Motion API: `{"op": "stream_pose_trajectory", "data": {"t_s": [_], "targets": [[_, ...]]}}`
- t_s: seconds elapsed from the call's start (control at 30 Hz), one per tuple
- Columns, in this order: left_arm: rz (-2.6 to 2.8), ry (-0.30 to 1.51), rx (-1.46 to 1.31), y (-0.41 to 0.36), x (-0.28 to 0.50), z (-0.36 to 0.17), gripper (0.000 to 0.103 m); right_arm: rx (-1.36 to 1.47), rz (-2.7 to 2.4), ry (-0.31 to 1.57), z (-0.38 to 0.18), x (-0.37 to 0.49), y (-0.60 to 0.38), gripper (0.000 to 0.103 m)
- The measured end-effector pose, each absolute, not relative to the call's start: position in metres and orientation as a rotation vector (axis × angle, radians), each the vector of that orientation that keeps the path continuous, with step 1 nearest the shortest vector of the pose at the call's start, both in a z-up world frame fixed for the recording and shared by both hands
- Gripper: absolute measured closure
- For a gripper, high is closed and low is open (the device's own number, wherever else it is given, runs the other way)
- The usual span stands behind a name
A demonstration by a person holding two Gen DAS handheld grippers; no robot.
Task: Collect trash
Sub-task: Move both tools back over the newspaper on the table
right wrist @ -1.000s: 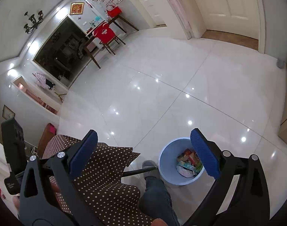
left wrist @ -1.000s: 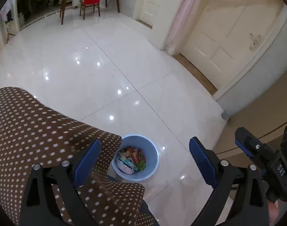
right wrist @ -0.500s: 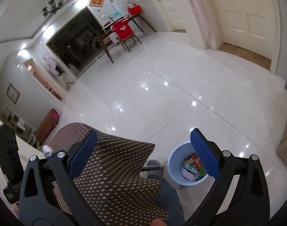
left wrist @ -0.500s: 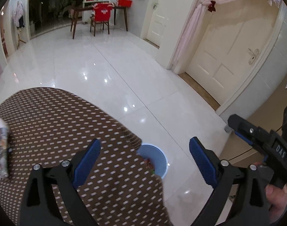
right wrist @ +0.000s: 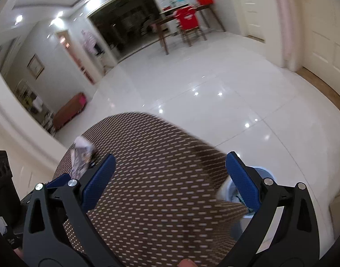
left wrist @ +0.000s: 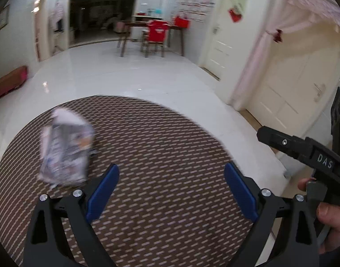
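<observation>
Crumpled wrapper [left wrist: 64, 149] lay at the far left of the round dotted desk [left wrist: 170, 155]. Left tongs [left wrist: 171, 191] gaped empty nearby, best placed to straddle it squarely. Right tongs [right wrist: 170, 178] gaped empty too; bin [right wrist: 262, 173] on the floor, right.

Counted, both views:

- 1 round surface [left wrist: 170, 155] w/ brown dotted cloth.
- 1 crumpled wrapper [left wrist: 63, 151] on it, blurred.
- 1 blue bin [right wrist: 262, 171], part hidden behind the cloth edge; contents too hidden to count.
- 2 grippers: left gripper [left wrist: 171, 191], right gripper [right wrist: 170, 178]; 2 blue fingers [left wrist: 103, 191] each, 4 total, spread wide.
- 1 hand [left wrist: 332, 218] on the right gripper's handle.
- 1 red chair [left wrist: 157, 34], 1 wooden table [left wrist: 130, 25], far back.
- 1 red basket [left wrist: 181, 21].
</observation>
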State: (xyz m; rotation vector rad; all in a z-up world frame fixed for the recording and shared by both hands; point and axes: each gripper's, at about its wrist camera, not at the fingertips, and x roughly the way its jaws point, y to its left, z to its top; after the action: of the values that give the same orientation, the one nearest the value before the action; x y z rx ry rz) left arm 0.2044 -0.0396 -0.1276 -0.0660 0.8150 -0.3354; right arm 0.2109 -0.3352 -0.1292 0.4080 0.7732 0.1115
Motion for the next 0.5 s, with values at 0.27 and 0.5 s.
{"op": "stream_pose_trajectory", "data": {"t_s": [0.27,0.5], "targets": [[-0.163,0.81,-0.148,0.065,0.188,-0.139,0.01,0.311,0.262,0.84,-0.137,0.243,-0.236,0.006],[-0.021,0.819,-0.216,0.128,0.177,-0.151,0.01,0.246,0.377,0.931,-0.16,0.272,-0.151,0.006]]}}
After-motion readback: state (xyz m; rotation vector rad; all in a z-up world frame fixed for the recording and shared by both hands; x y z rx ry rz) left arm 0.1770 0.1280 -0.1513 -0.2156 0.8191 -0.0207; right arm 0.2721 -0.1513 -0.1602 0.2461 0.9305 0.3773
